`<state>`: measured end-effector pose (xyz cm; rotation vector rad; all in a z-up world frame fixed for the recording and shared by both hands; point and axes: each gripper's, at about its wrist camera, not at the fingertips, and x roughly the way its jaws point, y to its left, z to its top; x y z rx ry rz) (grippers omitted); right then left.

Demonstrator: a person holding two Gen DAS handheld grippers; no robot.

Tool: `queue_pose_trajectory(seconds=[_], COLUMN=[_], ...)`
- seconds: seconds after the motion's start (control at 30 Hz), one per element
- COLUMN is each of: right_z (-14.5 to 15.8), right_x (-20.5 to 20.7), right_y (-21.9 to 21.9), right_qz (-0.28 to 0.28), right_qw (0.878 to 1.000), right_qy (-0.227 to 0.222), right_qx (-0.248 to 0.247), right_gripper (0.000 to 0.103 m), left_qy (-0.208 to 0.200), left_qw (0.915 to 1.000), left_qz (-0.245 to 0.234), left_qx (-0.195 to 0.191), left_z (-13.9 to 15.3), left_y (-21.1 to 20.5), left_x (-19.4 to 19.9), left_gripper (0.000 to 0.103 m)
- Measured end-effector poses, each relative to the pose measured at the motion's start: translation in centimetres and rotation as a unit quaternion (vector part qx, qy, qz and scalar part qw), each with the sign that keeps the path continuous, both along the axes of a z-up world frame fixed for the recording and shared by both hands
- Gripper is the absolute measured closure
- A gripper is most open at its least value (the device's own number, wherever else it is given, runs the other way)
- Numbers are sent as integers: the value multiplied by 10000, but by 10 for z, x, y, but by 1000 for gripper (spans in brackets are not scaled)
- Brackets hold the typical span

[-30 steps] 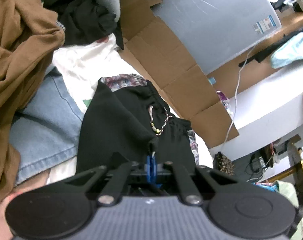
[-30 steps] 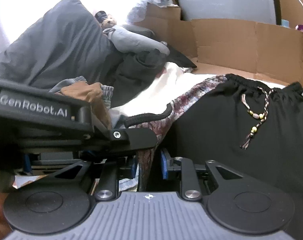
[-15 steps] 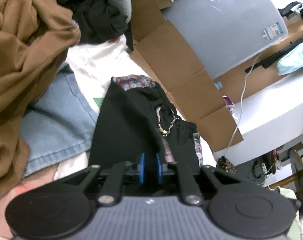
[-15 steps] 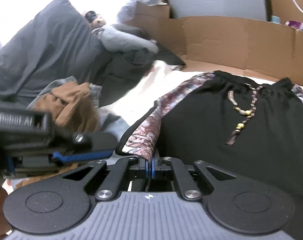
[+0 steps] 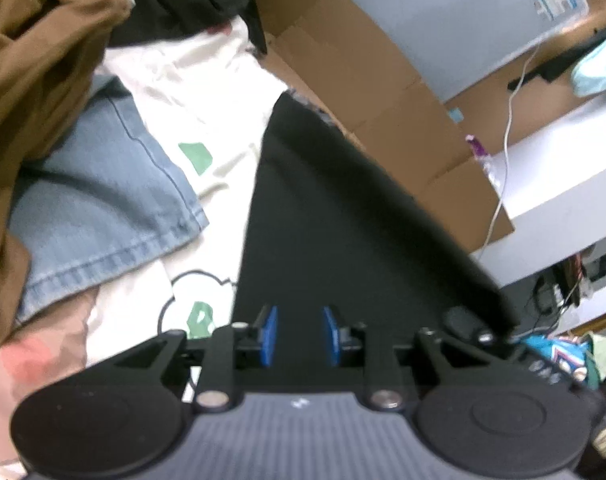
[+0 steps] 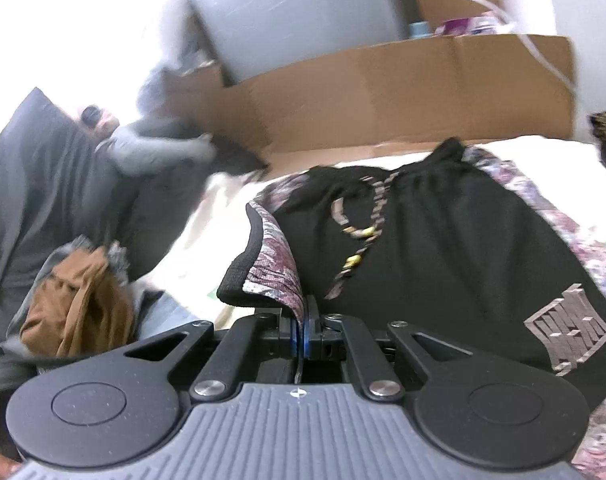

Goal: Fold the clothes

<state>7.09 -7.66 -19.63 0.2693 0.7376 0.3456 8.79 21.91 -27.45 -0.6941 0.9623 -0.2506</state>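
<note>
While you look down over both grippers, read the scene from left to right.

Brown garment [image 5: 43, 60]: bunched at your far left, lying partly over the blue jeans [image 5: 99, 204].

Jeans: spread flat on the white sheet [image 5: 191, 76], hem toward the black shorts [image 5: 343, 216].

Black shorts: in the middle of the sheet. In the left wrist view they show as a long dark panel running away from you toward the cardboard [image 5: 363, 80]. In the right wrist view the waistband and beaded drawstring [image 6: 359, 236] lie at the far end.

Left gripper [image 5: 299, 336]: your jaws are opening, blue pads apart, black cloth under and between them but not pinched.

Right gripper [image 6: 303, 332]: your pads are pressed together on the patterned side edge of the shorts, which curls up to the left.

Cardboard: stands along the far side of the sheet.
</note>
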Motion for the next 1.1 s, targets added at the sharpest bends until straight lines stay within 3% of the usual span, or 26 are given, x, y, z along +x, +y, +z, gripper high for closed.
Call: queue_pose_trajectory(seconds=[0.53, 0.87, 1.1], right_z=[9, -10, -40], right_x=[-11, -24, -31], right_y=[-118, -174, -207], right_qz=[-1384, -2109, -2553], right_qw=[9903, 9764, 9628], right_qy=[68, 339, 657], right_qx=[124, 304, 593], right_gripper=[101, 101, 101], left_qy=[626, 934, 1116], left_qw=[9958, 9904, 9856], left_qz=[-655, -1001, -1258], left_qx=[131, 175, 173], left_z=[-33, -48, -54], left_y=[-50, -73, -83], left_x=[2, 1, -4], left_gripper=[72, 67, 62])
